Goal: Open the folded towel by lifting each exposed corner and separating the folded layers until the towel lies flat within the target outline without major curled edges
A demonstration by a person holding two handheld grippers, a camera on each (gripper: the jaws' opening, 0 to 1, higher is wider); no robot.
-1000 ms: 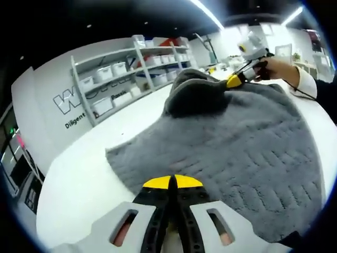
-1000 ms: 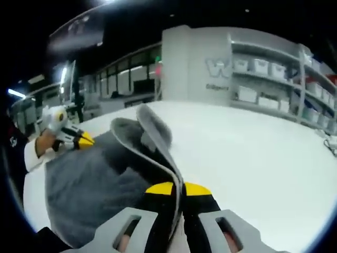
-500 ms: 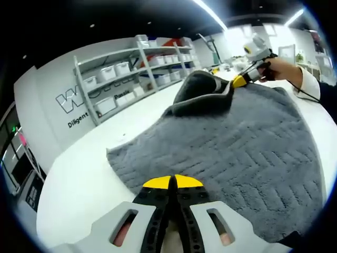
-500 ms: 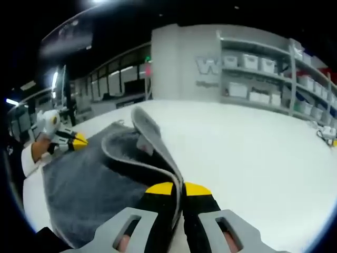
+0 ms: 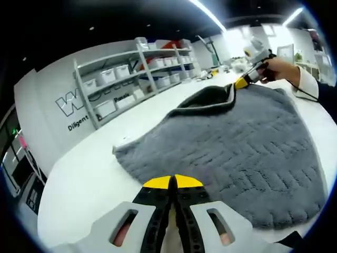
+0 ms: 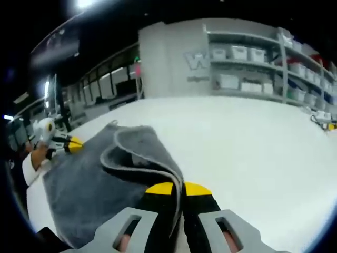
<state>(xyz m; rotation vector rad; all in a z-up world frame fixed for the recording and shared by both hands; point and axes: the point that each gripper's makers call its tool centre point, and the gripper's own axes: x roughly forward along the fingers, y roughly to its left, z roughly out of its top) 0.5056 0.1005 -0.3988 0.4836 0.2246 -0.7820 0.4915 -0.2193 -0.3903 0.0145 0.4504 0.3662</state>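
two grippers, left (image 5: 174, 182) and right (image 6: 178, 188), pinch one grey towel (image 5: 247, 147).

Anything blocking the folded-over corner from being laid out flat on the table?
Nothing visible. The right gripper holds the grey terry towel by its turned-over corner, and the white table beyond that corner is bare. The left gripper pins the opposite edge.

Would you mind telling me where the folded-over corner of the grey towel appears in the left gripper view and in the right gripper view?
Left gripper view: the folded-over corner lies upper centre, beside the right gripper entering from the right.
Right gripper view: the corner sits lower centre, clamped in that view's own jaws.
Shared landmark: the white shelving with storage bins beside the wall lettering.
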